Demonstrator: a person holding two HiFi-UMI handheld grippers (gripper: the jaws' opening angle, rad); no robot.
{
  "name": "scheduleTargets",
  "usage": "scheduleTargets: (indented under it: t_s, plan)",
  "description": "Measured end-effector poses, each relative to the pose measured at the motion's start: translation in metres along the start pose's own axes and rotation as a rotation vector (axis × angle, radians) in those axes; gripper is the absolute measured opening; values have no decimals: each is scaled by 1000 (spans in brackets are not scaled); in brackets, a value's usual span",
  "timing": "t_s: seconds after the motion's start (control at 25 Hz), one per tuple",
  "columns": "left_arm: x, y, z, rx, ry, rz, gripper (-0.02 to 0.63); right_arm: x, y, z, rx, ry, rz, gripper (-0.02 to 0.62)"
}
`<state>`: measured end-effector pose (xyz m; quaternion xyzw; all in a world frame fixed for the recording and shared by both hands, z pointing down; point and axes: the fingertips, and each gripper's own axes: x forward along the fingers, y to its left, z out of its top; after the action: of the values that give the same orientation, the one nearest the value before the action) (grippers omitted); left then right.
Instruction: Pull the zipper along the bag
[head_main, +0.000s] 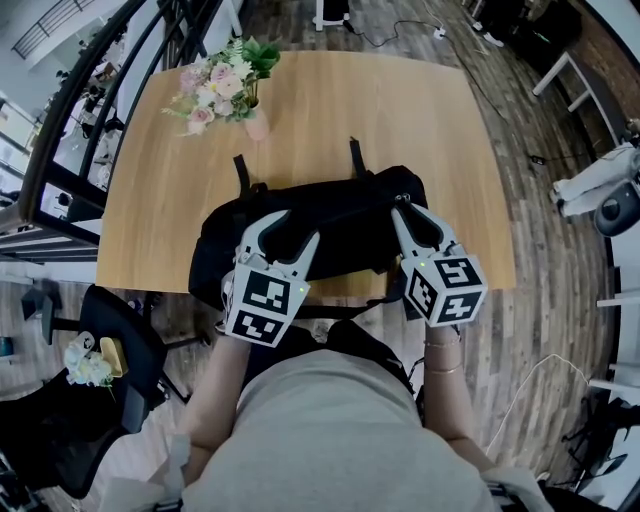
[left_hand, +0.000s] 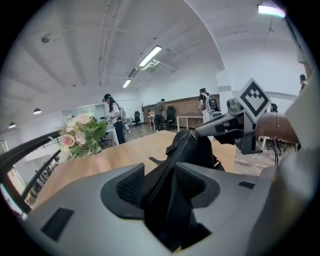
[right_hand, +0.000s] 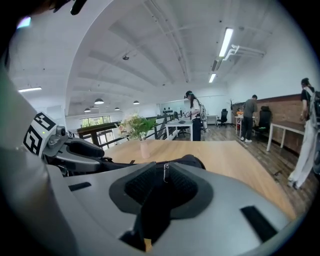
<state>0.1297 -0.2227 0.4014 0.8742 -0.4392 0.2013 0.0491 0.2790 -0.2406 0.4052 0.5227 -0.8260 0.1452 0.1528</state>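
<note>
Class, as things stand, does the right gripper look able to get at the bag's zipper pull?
Probably yes: the zipper pull sits right between the open fingers of the right gripper, with nothing covering it.

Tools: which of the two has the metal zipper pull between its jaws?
The right tool: the silver zipper pull stands between its jaws; the left tool straddles only a fold of the bag.

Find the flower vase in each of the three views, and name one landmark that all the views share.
Head view: flower vase at upper left, on the wooden table's far side.
Left gripper view: at left, mid-height.
Right gripper view: left of centre, beyond the black bag.
Shared landmark: the black bag.
</note>
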Motion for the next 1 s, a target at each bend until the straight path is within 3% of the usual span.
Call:
scheduleTargets:
  t_s: [0.16,0.32,0.4,0.44,0.6,0.8,1.0]
  plan:
    - [-8,9,11,-100,-45,-3,204,-5,10,13,38,-38,28,92]
    - [-23,15,30,-89,-115,-10,204,-4,36,35,89,-112,96,100]
    - [-31,18,36,-90,-138,-9,189,-4,52,43,72,-127,126,83]
    - [-34,19,39,-104,-152,-10,156,-4,60,44,65,-127,143,41]
    - [-44,25,44,-212,-215,-42,126,-2,90,48,38,-148,221,8]
    - [-49,29,36,-258,-209,-61,60,-1,128,49,1,-153,297,8]
    - [-50,29,24,-318,-185,-93,46,1,146,38,-13,-98,323,6]
